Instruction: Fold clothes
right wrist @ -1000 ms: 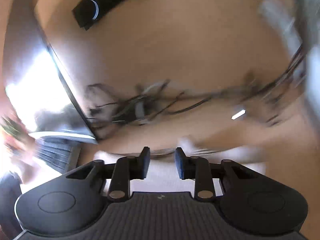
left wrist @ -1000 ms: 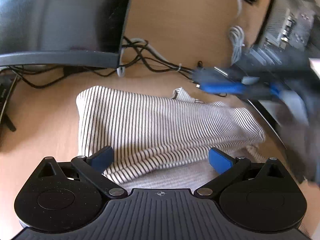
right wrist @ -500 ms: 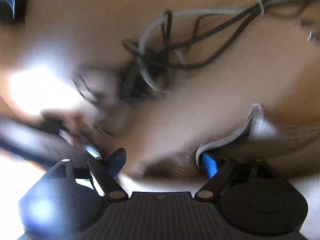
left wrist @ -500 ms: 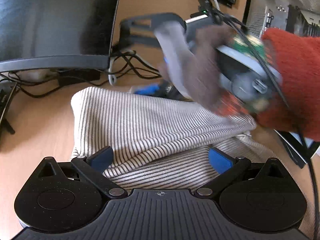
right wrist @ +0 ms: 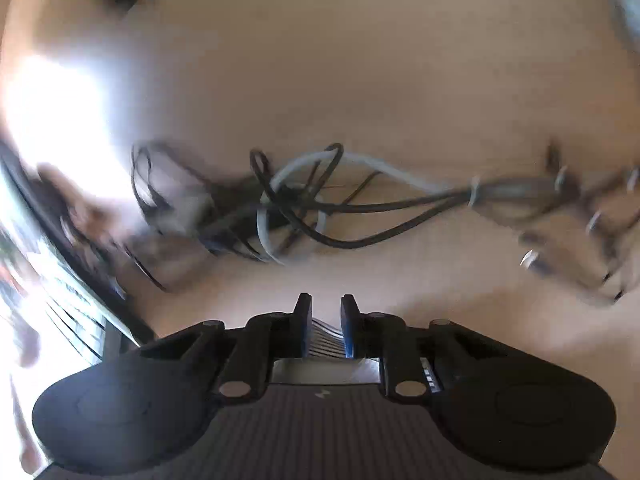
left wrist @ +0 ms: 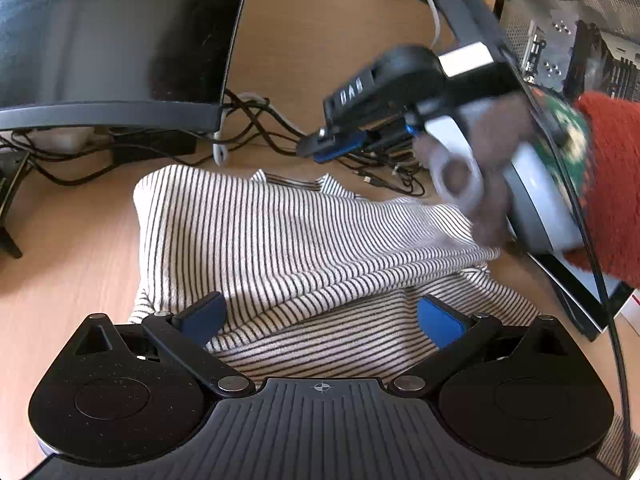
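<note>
Striped shirt (left wrist: 288, 236) folded on table (left wrist: 80, 248), long axis left-right across mid-frame. Left gripper (left wrist: 320, 316) fingers spread over its lower edge. Right gripper (right wrist: 325, 328) fingers pinching striped fabric.

Bright daylight is falling across the desk (left wrist: 320, 40), casting soft shadows. The left view is staying sharp, though the right gripper (left wrist: 340, 146) is smearing. The right view is blurring heavily, glare is burning out its left side, and edges are bending fisheye-style.
</note>
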{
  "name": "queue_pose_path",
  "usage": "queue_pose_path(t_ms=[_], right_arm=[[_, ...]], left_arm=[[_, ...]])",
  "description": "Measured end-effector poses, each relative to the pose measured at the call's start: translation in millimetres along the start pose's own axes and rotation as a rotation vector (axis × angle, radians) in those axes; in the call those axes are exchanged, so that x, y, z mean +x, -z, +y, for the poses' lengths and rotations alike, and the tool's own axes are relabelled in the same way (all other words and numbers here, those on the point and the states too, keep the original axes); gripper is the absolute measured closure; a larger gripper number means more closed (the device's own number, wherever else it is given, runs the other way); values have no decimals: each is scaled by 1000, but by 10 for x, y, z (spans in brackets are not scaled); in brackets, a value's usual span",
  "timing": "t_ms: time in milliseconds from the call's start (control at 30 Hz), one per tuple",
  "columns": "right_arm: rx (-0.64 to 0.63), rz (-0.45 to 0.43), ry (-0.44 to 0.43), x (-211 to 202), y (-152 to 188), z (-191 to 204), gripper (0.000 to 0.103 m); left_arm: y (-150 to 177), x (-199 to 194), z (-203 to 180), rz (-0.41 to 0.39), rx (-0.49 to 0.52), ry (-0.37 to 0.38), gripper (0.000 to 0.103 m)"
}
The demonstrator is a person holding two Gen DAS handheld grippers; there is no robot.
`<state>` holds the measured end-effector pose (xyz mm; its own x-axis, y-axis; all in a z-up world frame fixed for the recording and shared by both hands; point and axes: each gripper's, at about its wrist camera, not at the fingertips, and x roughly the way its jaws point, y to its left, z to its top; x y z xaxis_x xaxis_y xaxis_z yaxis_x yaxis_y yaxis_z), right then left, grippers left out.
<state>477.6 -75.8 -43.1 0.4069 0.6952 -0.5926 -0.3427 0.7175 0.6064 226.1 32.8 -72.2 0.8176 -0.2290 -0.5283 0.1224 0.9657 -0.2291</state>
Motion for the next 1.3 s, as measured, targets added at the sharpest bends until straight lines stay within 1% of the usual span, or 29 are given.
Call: queue_pose_path(t_ms=[100,167,200,233,267,300,333,367,400,433,467,567,600,667,700,733,767,800,867,900,933,967,1000,1033,1067,1100,1167,1233,1300], right_arm=[[-61,67,20,77,99,43,86],[-101,111,34,128,165,71,71],[-122,133,41,154,198,86,56],[-142,156,47,179,231,100,54],[-162,178,54,205,264,114,55],[-129,188,28,244,271,88,60],[-52,187,-24,293,257,28,73],[27,190,-74,339,238,-24,76],[94,190,-102,366,216,-64,78],[150,183,-114,380,193,-102,84],[209,168,-134,362,173,-159,86],[399,92,-216,231,89,-385,89],[459,39,-244,164,28,-473,92],[527,-88,-288,3,-92,-616,93],[534,-143,-280,-113,-159,-662,92],[512,-181,-247,-228,-215,-675,91],[456,-203,-189,-338,-248,-648,91],[372,-219,-115,-443,-245,-584,90],[184,-225,25,-591,-83,-401,73],[92,-225,88,-661,74,-307,54],[0,-225,151,-732,231,-213,43],[-73,-228,197,-786,406,-133,42],[-105,-231,218,-815,552,-104,39],[-118,-234,229,-833,658,-107,31],[-130,-237,240,-852,765,-110,26],[-143,-240,251,-870,871,-112,25],[-168,-245,274,-906,1084,-117,25],[-193,-250,296,-943,1297,-123,25],[-219,-264,315,-979,1490,-124,25]], left_arm=[[-1,-4,9,-2,-6,7,0],[3,-17,21,-8,-12,12,0],[6,-25,27,-14,-16,13,0],[8,-33,31,-19,-20,14,0],[8,-33,28,-20,-19,12,0],[8,-33,25,-20,-18,11,0],[5,-27,17,-16,-14,7,0],[4,-25,12,-14,-12,2,0],[4,-24,8,-13,-10,-3,0],[3,-27,15,-14,-14,-5,0],[2,-29,22,-14,-19,-7,0],[-5,-22,48,-10,-34,-4,0],[-8,-20,51,-8,-36,-2,0],[-13,-15,53,-7,-36,-2,0],[-15,-12,54,-6,-36,-2,0],[-20,-9,56,-6,-37,-2,0],[-24,-5,57,-4,-38,-1,0],[-28,-1,59,-2,-39,-1,0],[-27,-6,80,3,-46,10,0],[-31,-3,98,4,-55,16,0],[-34,0,124,4,-66,26,0],[-35,1,156,2,-80,37,0],[-36,1,189,1,-93,48,0],[-38,2,214,-1,-107,60,0],[-35,8,239,-2,-120,71,0],[-38,-2,269,-3,-131,80,0],[-47,3,310,-1,-149,104,0],[-72,27,319,12,-139,131,0],[-107,80,263,35,-88,129,0]])
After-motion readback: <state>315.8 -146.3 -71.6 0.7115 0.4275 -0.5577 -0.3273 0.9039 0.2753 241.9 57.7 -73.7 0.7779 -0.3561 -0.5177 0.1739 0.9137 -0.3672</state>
